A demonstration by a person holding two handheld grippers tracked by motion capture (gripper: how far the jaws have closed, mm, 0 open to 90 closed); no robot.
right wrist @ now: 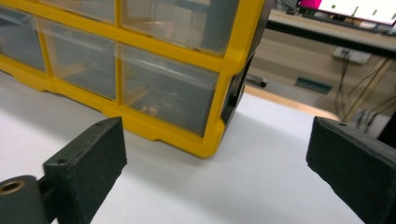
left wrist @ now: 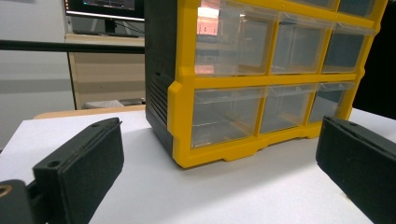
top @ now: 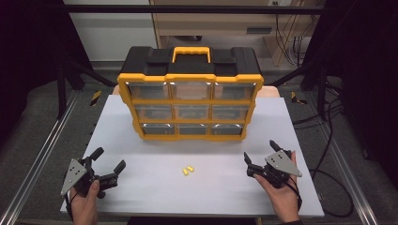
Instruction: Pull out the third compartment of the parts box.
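Black fingers (top: 96, 153), grey triangular plates (top: 283, 163)

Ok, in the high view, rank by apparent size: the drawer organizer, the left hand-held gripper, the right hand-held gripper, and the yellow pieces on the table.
1. Drawer organizer, by far the largest.
2. Left hand-held gripper and right hand-held gripper: they look alike, so no ranking between them.
3. Yellow pieces, the smallest.

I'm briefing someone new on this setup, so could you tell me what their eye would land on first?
The yellow-and-black drawer organizer stands upright at the far middle of the white table, its nine clear drawers facing the person. In front of it, two small yellow pieces lie alone on the bare surface. The left claw and right claw rest at the near corners, both with jaws wide apart and nothing between them.
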